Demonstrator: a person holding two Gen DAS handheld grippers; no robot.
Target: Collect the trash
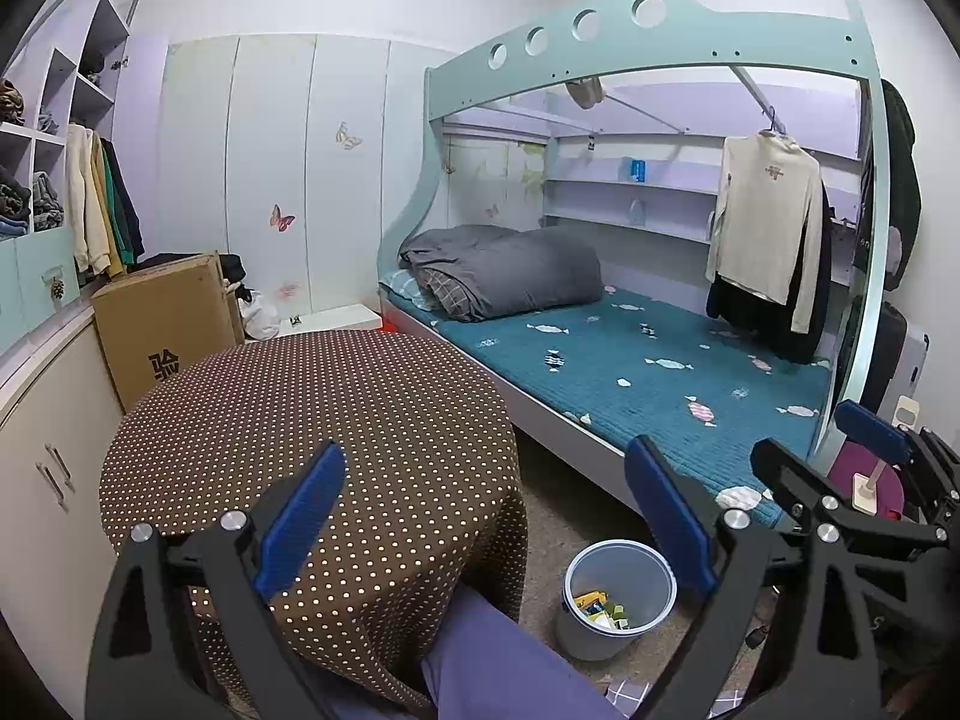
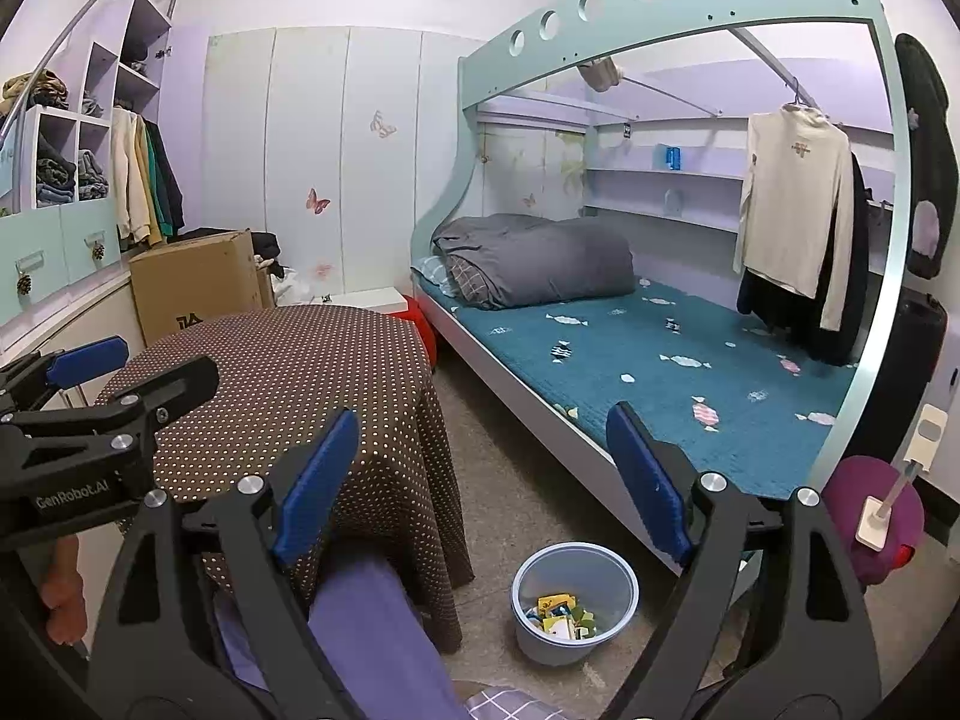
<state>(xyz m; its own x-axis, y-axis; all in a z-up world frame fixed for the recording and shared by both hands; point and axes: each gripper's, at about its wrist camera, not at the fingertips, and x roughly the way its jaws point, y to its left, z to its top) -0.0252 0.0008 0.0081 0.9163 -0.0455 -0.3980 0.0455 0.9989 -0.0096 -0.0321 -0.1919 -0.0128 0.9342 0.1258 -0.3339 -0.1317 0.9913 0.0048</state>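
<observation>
A grey plastic trash bin point(image 1: 612, 600) stands on the floor between the round table and the bed, with several colourful wrappers point(image 1: 600, 609) inside. It also shows in the right wrist view point(image 2: 573, 606), wrappers point(image 2: 561, 615) at its bottom. My left gripper point(image 1: 486, 516) is open and empty, held above the table edge and the bin. My right gripper point(image 2: 480, 480) is open and empty, held above the floor near the bin. Each gripper shows in the other's view: the right gripper point(image 1: 840, 456) at the right, the left gripper point(image 2: 144, 360) at the left.
A round table with a brown polka-dot cloth point(image 1: 312, 408) stands at the left. A bunk bed with a teal mattress point(image 1: 660, 378) and grey duvet point(image 1: 504, 270) fills the right. A cardboard box point(image 1: 168, 318) and cabinets point(image 1: 42, 456) line the left wall. A purple stool point(image 2: 870, 516) stands at the right.
</observation>
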